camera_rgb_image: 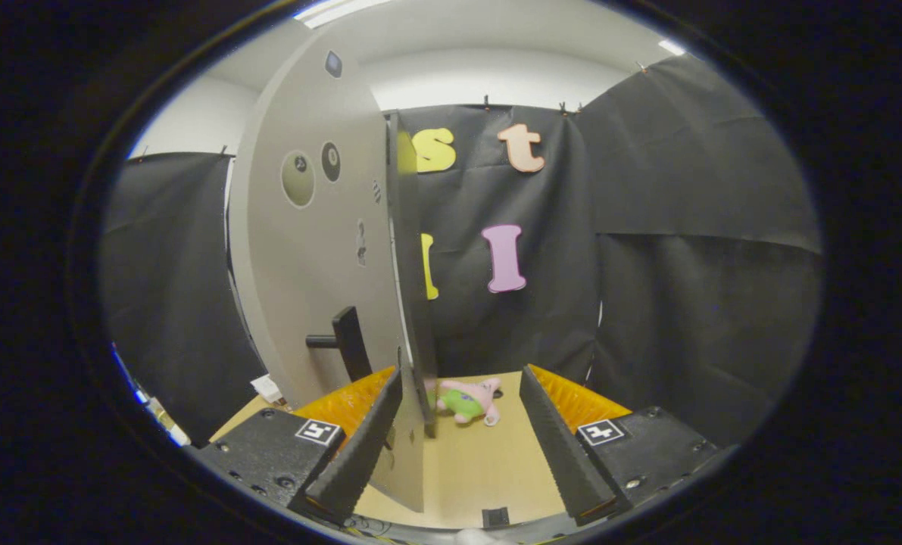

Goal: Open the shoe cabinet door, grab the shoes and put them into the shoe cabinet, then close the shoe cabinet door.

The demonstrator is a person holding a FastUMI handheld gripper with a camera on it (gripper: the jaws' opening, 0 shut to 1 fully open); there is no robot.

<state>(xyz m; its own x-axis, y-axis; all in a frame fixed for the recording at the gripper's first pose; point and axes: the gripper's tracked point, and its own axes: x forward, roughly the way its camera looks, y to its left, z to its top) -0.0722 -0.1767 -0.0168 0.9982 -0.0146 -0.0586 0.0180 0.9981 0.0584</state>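
The grey shoe cabinet door stands swung out, and I see it nearly edge-on. Its dark free edge runs down between my fingers, close to the left finger and well apart from the right finger. A black handle juts from the door's face, just above and beyond the left finger. My gripper is open, with a wide gap to the right of the door edge. I cannot tell whether the left finger touches the door.
A pink and green plush toy lies on the light wooden surface just beyond the fingertips. Black cloth walls close in behind and to the right. Round stickers dot the door's upper face.
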